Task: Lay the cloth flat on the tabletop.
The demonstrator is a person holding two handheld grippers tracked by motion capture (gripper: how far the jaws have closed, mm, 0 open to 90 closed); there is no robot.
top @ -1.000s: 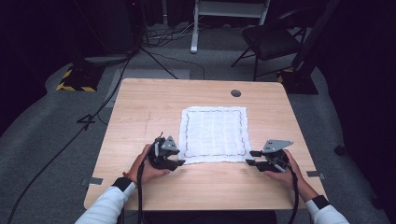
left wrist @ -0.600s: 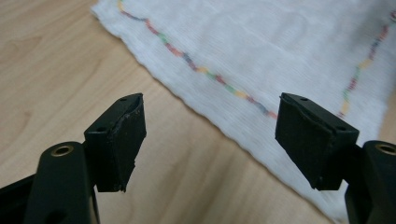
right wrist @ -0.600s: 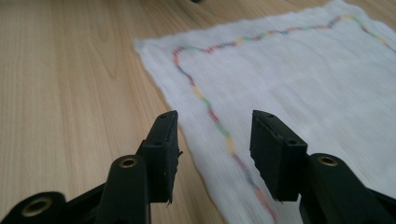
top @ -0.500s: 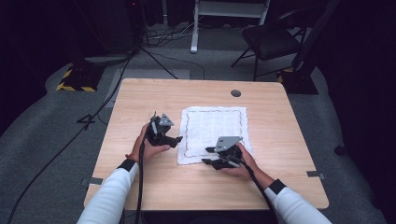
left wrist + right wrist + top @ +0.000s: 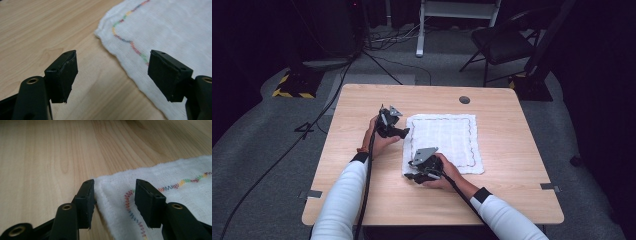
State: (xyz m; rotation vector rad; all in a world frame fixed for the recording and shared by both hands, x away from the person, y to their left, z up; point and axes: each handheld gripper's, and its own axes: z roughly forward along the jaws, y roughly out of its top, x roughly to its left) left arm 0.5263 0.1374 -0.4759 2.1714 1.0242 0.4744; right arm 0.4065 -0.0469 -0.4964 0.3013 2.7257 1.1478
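- Both grippers have their jaws apart: the left gripper (image 5: 398,131) at the far left corner of the white cloth (image 5: 447,140), the right gripper (image 5: 414,175) around its near left corner.
- Cloth lies flat on the wooden table (image 5: 512,120).

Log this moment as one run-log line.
left gripper: open, at cloth's far-left corner | right gripper: open, jaws astride near-left corner | cloth: flat on table, not gripped
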